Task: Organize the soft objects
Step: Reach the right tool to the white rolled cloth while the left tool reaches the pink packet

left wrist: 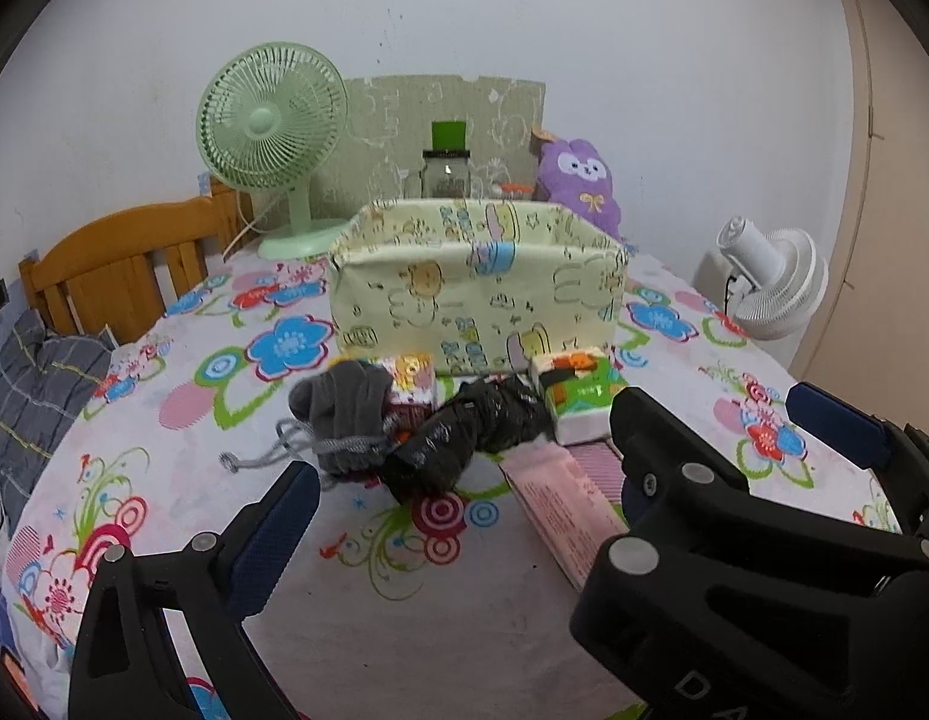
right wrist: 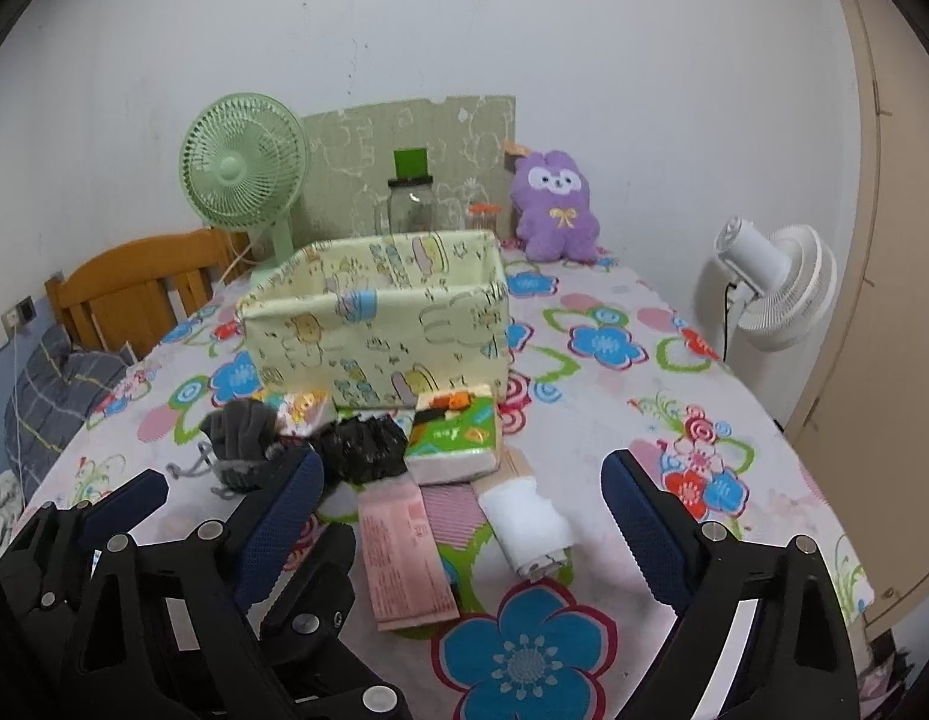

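Right wrist view shows your right gripper and left gripper both wide and empty over the soft pile before the fabric bin, so closing carelessly could snag the gray pouch's drawstring.

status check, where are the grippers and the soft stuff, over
Left gripper open, empty. Right gripper open, empty. Grey pouch, black bag, tissue pack, white roll on the bedspread, fabric bin behind. Nothing blocking.
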The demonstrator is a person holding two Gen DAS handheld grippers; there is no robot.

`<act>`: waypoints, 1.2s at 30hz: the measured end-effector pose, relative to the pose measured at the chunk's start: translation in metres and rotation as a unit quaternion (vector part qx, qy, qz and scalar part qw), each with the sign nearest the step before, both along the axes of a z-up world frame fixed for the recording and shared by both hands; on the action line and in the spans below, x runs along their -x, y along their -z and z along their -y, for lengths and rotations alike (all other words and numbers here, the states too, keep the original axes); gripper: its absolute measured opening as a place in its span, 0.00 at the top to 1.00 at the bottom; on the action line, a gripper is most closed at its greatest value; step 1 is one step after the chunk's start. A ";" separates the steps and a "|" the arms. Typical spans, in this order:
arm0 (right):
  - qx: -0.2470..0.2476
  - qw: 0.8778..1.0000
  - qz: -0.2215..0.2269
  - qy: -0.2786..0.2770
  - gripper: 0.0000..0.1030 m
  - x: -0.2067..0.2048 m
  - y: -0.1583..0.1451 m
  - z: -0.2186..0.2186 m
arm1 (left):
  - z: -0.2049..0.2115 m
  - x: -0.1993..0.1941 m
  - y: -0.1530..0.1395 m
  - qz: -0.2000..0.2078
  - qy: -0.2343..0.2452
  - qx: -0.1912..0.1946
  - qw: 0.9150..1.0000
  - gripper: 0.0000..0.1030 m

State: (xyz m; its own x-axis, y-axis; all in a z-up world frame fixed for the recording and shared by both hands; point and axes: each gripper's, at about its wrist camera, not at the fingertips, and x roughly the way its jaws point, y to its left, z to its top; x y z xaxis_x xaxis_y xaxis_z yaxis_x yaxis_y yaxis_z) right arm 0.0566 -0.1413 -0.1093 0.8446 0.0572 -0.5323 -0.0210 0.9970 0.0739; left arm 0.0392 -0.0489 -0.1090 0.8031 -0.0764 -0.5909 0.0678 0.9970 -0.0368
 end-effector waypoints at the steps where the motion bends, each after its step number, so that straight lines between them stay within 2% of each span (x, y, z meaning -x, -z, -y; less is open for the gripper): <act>1: 0.000 1.000 -0.004 0.000 0.08 -0.001 0.003 0.001 | 0.001 -0.001 0.002 -0.003 0.001 0.002 1.000 0.01; 5: 0.007 1.000 -0.009 0.001 0.11 -0.005 0.010 0.006 | 0.009 -0.006 0.011 -0.021 -0.005 0.001 1.000 0.06; 7: 0.012 1.000 -0.010 0.002 0.19 -0.008 0.014 0.009 | 0.013 -0.008 0.014 -0.029 -0.011 0.002 1.000 0.07; 13: -0.003 1.000 -0.025 0.001 0.20 -0.017 0.024 0.024 | 0.027 -0.016 0.022 -0.044 -0.021 0.002 0.999 0.08; 17: -0.008 0.999 -0.037 0.008 0.19 -0.022 0.032 0.035 | 0.039 -0.024 0.028 -0.060 -0.018 -0.006 0.998 0.13; 27: -0.019 0.998 -0.054 0.027 0.19 -0.031 0.041 0.061 | 0.059 -0.038 0.037 -0.076 -0.009 0.001 0.997 0.14; 33: -0.030 0.997 -0.066 0.026 0.19 -0.038 0.048 0.064 | 0.060 -0.044 0.042 -0.086 -0.016 0.004 0.996 0.26; 36: -0.032 0.997 -0.068 0.024 0.19 -0.040 0.049 0.064 | 0.059 -0.043 0.042 -0.083 -0.023 0.000 0.996 0.36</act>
